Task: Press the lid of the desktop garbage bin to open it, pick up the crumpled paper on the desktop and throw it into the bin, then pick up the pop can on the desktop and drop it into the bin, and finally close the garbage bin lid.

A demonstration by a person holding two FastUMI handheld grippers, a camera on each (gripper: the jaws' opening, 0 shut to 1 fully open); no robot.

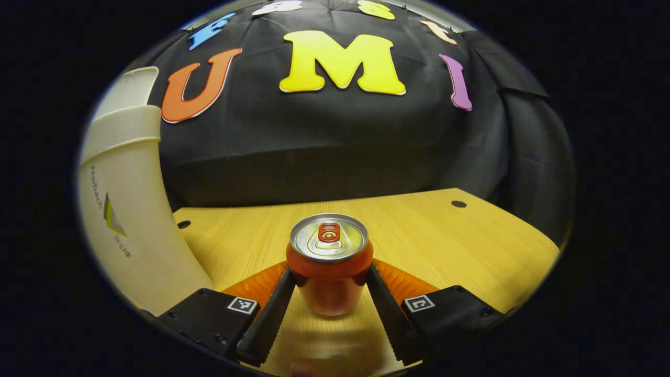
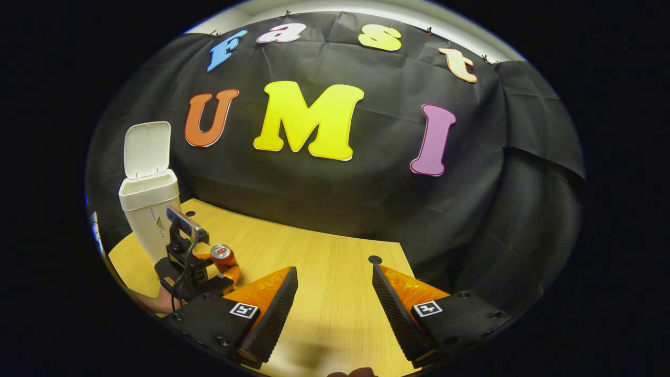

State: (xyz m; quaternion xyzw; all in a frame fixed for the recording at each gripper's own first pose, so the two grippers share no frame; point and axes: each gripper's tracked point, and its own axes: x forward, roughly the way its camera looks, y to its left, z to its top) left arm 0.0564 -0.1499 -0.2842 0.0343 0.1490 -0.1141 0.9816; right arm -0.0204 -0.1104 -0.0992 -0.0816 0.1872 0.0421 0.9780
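A red pop can [image 1: 330,267] with a silver top stands upright between the fingers of my left gripper [image 1: 331,276]. Both fingers press on its sides, low over the wooden table [image 1: 445,235]. The white garbage bin [image 1: 125,209] rises close on the left. In the right gripper view, the bin [image 2: 152,209] stands at the table's far left with its lid [image 2: 147,149] tipped up open. There the left gripper [image 2: 191,264], held by a hand, grips the can [image 2: 222,256] just right of the bin. My right gripper [image 2: 335,280] hangs open over the table with nothing between its fingers.
Black cloth closes off the back and right side of the table. Small dark holes [image 1: 458,203] [image 2: 375,259] mark the tabletop. Bare wood [image 2: 324,251] stretches between the two grippers.
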